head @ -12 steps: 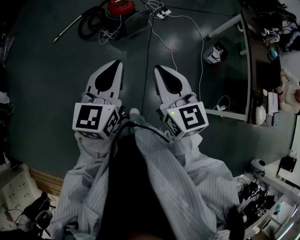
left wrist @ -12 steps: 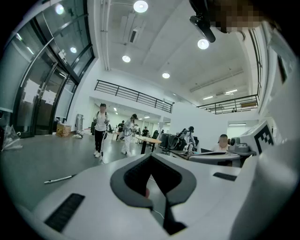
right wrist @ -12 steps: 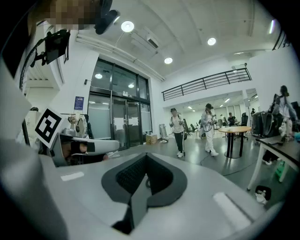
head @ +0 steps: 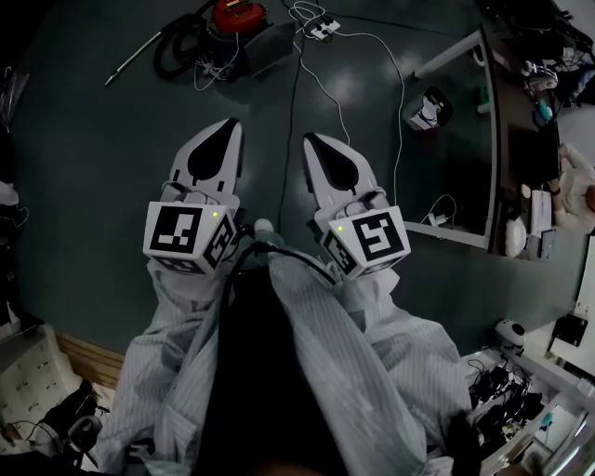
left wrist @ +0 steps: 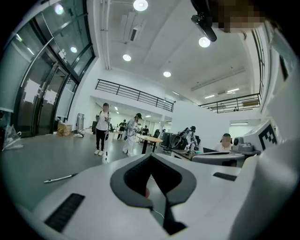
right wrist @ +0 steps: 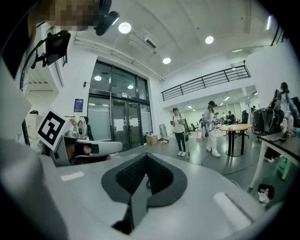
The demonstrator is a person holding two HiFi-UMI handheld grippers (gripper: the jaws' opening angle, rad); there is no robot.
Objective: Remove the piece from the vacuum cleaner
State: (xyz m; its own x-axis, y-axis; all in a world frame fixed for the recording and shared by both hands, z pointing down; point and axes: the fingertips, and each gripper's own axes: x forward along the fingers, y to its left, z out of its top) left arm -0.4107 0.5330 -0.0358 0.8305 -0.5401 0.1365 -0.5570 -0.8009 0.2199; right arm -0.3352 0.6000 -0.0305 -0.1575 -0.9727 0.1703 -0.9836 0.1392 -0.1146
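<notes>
Vacuum [head: 238, 13]: red body, on the floor [head: 93, 167] at the far edge of the head view, black hose [head: 177, 51] coiled just beside it, thin wand [head: 138, 54] lying out to the left. It is well apart from both sets of jaws and ahead of them.
Left gripper [head: 223, 130]: jaws closed, nothing between them, pointing toward the vacuum.
Right gripper [head: 316, 144]: jaws closed, empty, beside the left.
Power strip [head: 321, 26]: near the vacuum, white cable trailing.
Worktop [head: 521, 139]: at right, cluttered.
</notes>
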